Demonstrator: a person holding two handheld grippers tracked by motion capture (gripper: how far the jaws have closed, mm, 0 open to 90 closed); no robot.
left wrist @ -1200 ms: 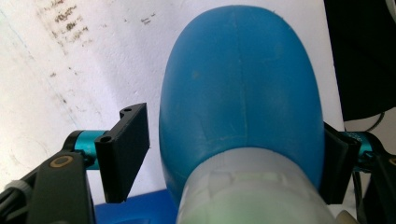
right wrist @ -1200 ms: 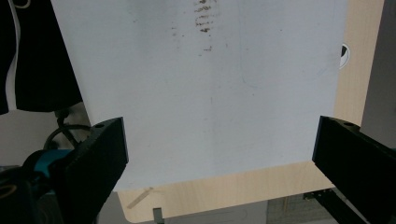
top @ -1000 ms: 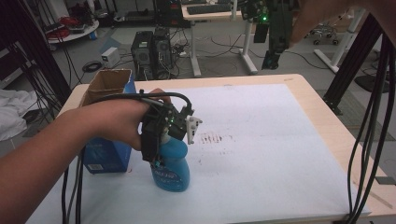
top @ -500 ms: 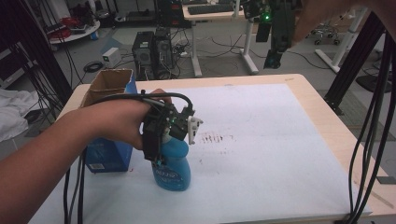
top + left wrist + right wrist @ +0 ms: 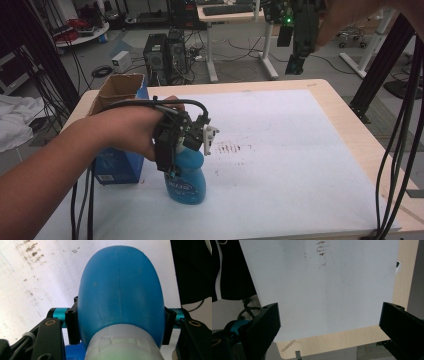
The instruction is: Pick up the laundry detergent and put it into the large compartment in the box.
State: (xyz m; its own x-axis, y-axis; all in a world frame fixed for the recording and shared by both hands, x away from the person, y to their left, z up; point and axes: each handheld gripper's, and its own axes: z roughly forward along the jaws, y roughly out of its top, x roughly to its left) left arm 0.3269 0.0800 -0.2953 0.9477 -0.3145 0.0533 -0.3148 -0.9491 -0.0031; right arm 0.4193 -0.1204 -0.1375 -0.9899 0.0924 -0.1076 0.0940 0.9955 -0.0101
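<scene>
The left hand-held gripper (image 5: 176,150) is pinching the blue spray bottle (image 5: 187,175) high on its body, just under the white sprayer head (image 5: 207,135), and the bottle stands upright on the white sheet (image 5: 300,165) that covers the table (image 5: 345,107), near the left front part of it. In the left gripper view the two black jaws press on both sides of the rounded blue body (image 5: 120,295), so the bottle sits directly between them, and its long axis runs vertical, along the direction in which this camera looks. The nozzle seems to point to the brown stain marks (image 5: 232,148) on the sheet, which lie just beside the bottle on its right. A blue cardboard box (image 5: 117,130) with open flaps stands just behind the left hand (image 5: 130,127). The right hand-held gripper (image 5: 299,50) hangs high over the far edge of the table, well apart from the bottle, with its jaws spread wide and nothing between them; the left hand is clearly the nearer one. The label on the bottle is too small to read, the trigger is hidden behind the gripper, and it is not possible to tell if the base of the bottle rests fully on the sheet.
</scene>
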